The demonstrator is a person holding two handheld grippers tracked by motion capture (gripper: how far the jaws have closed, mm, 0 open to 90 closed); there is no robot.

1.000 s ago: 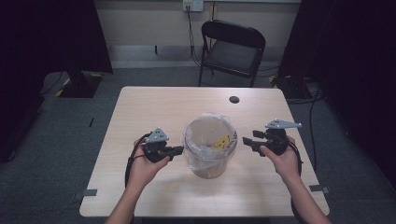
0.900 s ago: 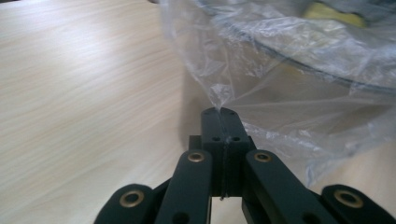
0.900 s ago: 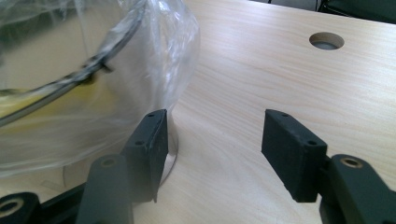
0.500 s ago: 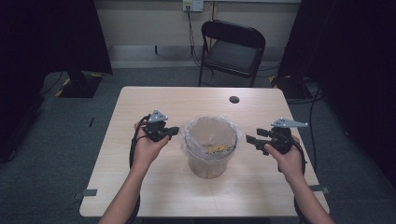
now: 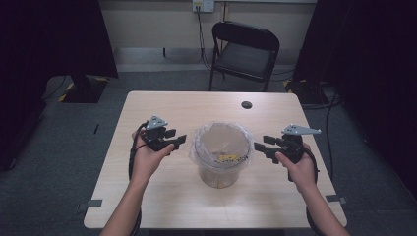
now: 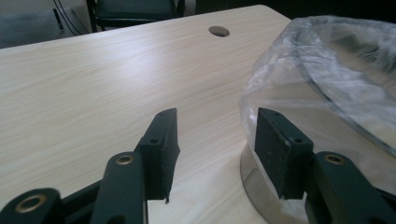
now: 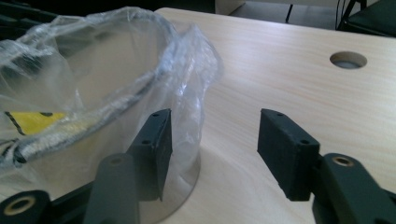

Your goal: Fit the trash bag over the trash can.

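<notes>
A round bin (image 5: 221, 169) lined with a clear plastic bag (image 5: 199, 147) stands mid-table, with a yellow scrap (image 5: 231, 158) inside. My left gripper (image 5: 178, 140) hovers just left of it. Its jaws have just been opening, and only bare table lies between them. In the left gripper view the gripper (image 6: 215, 140) is open and the bag (image 6: 299, 79) hangs by the right pad. My right gripper (image 5: 259, 147) sits at the bin's right. Its jaws have just been closing a little but are open (image 7: 212, 140), with the bag's fold (image 7: 196, 79) beside the left pad.
The wooden table (image 5: 162, 206) has a cable hole (image 5: 246, 104) at the back right. A black folding chair (image 5: 246, 54) stands behind the table. Dark curtains hang at both sides. A person's forearms come in from the near edge.
My left hand has shifted away from the bin's side toward the far edge, and its jaws now stand apart. The bag's top has spread out over the rim. The right hand has hardly moved.
</notes>
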